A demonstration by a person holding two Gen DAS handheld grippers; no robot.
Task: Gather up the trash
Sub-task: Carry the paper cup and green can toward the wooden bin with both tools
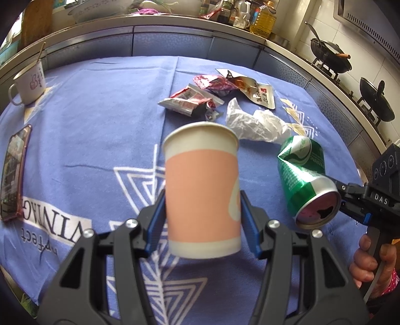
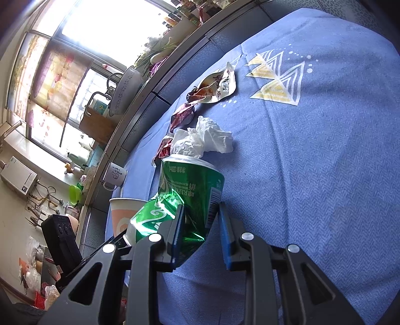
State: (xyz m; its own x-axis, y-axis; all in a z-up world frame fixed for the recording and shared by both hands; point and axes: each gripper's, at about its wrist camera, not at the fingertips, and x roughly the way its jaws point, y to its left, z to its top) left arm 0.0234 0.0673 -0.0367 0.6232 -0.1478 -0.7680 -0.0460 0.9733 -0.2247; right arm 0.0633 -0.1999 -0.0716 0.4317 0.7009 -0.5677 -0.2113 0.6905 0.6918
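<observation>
My left gripper (image 1: 202, 200) is shut on a peach and white paper cup (image 1: 202, 185) and holds it upright above the blue tablecloth (image 1: 100, 125). My right gripper (image 2: 201, 220) is shut on a crushed green can (image 2: 185, 197), tilted above the cloth; the can also shows in the left wrist view (image 1: 305, 180). A crumpled white tissue (image 1: 255, 122) and several torn snack wrappers (image 1: 200, 97) lie on the cloth beyond the cup. The tissue (image 2: 202, 137) and wrappers (image 2: 215, 87) also lie past the can in the right wrist view. The cup (image 2: 125, 215) shows left of the can there.
A white mug (image 1: 30, 82) with a stick in it stands at the far left and a phone (image 1: 13, 172) lies at the left edge. A steel counter (image 1: 175, 20) with bottles and a bowl runs behind. Woks (image 1: 330, 55) sit on the stove at right.
</observation>
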